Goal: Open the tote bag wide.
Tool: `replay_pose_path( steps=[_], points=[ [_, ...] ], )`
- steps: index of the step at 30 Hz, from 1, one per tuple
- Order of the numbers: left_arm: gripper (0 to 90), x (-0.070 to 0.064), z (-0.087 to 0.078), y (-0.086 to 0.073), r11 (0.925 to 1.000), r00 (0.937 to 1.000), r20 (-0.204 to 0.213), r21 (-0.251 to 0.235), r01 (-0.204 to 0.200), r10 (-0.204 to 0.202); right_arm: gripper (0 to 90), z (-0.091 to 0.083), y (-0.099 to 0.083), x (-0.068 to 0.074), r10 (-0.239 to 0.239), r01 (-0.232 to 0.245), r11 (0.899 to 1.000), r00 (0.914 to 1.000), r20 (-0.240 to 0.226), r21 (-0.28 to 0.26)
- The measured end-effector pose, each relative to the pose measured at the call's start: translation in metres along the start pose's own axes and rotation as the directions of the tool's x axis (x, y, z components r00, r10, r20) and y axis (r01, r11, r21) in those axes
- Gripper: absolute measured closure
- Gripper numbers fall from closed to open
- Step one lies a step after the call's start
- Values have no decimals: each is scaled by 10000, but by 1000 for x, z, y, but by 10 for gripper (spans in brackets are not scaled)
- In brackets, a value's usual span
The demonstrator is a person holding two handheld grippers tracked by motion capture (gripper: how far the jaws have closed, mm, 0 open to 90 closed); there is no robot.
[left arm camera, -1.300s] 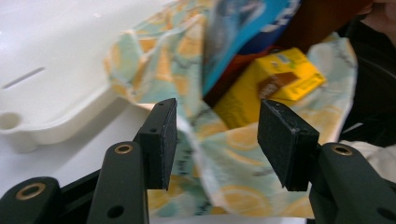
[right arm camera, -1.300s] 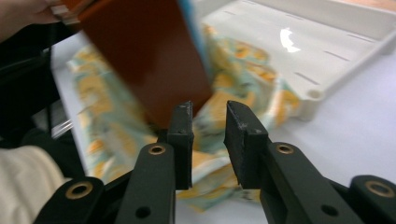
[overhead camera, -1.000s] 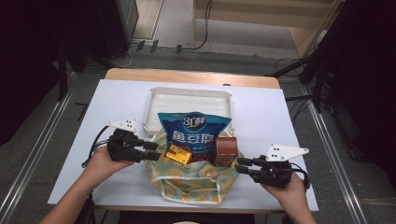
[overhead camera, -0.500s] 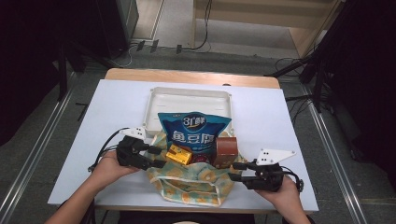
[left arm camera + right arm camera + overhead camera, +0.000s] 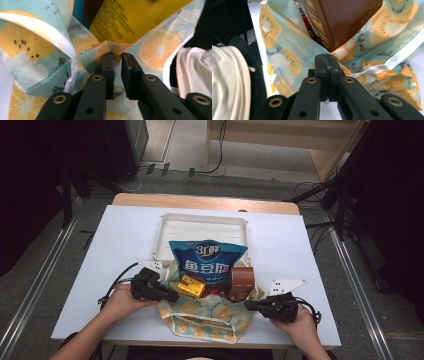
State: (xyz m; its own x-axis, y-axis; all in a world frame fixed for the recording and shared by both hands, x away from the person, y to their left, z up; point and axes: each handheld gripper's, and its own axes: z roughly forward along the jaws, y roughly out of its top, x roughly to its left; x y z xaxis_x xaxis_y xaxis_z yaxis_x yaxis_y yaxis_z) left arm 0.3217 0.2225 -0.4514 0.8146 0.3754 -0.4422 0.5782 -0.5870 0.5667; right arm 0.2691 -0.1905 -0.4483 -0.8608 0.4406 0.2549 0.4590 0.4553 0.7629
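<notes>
A cloth bag (image 5: 210, 317) with an orange-slice print lies at the table's front edge. It holds a blue snack bag (image 5: 210, 262), a yellow box (image 5: 191, 286) and a brown box (image 5: 242, 281). My left gripper (image 5: 172, 296) is at the bag's left rim. In the left gripper view its jaws (image 5: 117, 56) stand a narrow gap apart, with a puckered fold of the cloth (image 5: 155, 50) at their tips below the yellow box (image 5: 135, 20). My right gripper (image 5: 248, 305) is at the right rim. Its jaws (image 5: 328, 57) are pressed together on the cloth (image 5: 287, 50) just under the brown box (image 5: 352, 22).
An empty white tray (image 5: 200, 222) stands right behind the bag. A red packet (image 5: 215, 292) sits low between the two boxes. The white tabletop (image 5: 125, 240) lies bare on both sides. The person's body is close behind the front edge.
Both grippers have moved inward to the bag's rims, the left one rightward and nearer the front edge, the right one leftward. The bag and its contents have stayed put.
</notes>
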Motion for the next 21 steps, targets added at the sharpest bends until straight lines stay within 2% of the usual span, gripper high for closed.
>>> replay_pose_path(
  steps=[3,5,10,13,16,19,21],
  points=[
    [889,4,2,-2,9996,9994,212,79,272,-274,900,4,-5,-5,-81,81,10000,10000,-26,23],
    [893,7,3,-4,9991,9985,338,-47,427,-425,900,6,-9,-9,-100,100,9999,9999,-10,89],
    [900,14,6,-8,9979,9980,56,146,631,-632,900,12,-12,-17,-325,319,9990,9993,199,302],
    [900,17,7,-9,9978,9978,104,28,659,-659,900,19,-14,-21,-329,314,9968,9993,183,739],
    [900,19,10,-12,9977,9971,392,-134,662,-656,900,24,-15,-22,-239,217,9936,9995,182,1111],
    [870,17,7,-13,9982,9974,399,-37,605,-603,881,21,-14,-21,-172,162,9958,9998,98,902],
    [835,12,1,-12,9985,9983,350,-263,478,-468,872,15,-13,-19,-204,206,9979,9998,-40,609]
  ],
)
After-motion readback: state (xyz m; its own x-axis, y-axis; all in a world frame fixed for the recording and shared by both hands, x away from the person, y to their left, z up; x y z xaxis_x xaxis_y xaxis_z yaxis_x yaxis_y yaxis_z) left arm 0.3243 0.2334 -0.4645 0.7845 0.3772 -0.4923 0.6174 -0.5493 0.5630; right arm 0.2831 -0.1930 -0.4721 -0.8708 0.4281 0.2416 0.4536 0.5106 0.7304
